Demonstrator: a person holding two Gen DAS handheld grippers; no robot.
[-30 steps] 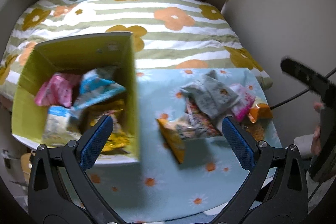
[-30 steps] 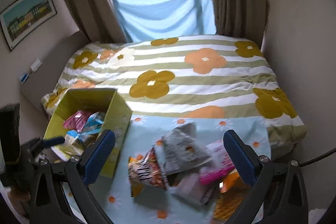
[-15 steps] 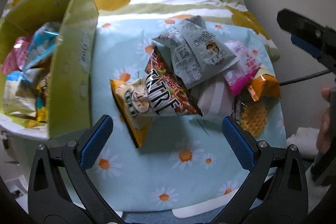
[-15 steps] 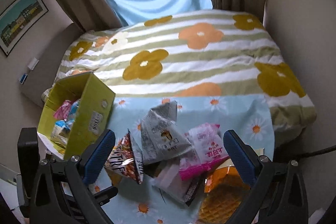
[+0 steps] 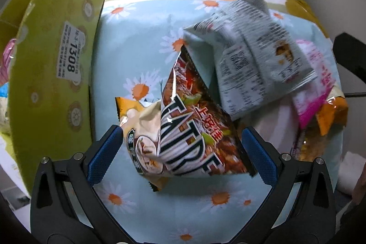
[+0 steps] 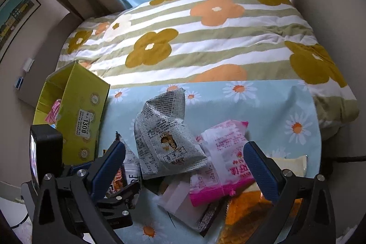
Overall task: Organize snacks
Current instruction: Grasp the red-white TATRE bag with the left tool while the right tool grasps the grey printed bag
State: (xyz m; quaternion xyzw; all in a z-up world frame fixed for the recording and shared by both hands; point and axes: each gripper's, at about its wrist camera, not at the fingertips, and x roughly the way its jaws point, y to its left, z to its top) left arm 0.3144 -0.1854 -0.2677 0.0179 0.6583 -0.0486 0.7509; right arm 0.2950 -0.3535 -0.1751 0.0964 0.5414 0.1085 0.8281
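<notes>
The left tongs [image 5: 180, 148] are spread wide, straddling a red-brown snack bag [image 5: 196, 129] and a beige bag [image 5: 141, 143] tucked under it, touching neither. The right tongs [image 6: 184, 166] are likewise released, hanging above a pink packet [image 6: 219, 159] and an orange bag [image 6: 242, 207]. A grey newsprint-patterned bag [image 6: 164, 129] lies atop the pile, which rests on a daisy-print blue cloth [image 6: 263, 106] spread over the bed. Left of the pile stands the yellow-green box [image 6: 80, 113], with packets inside. Beyond lies the striped flowered duvet [image 6: 194, 38].
</notes>
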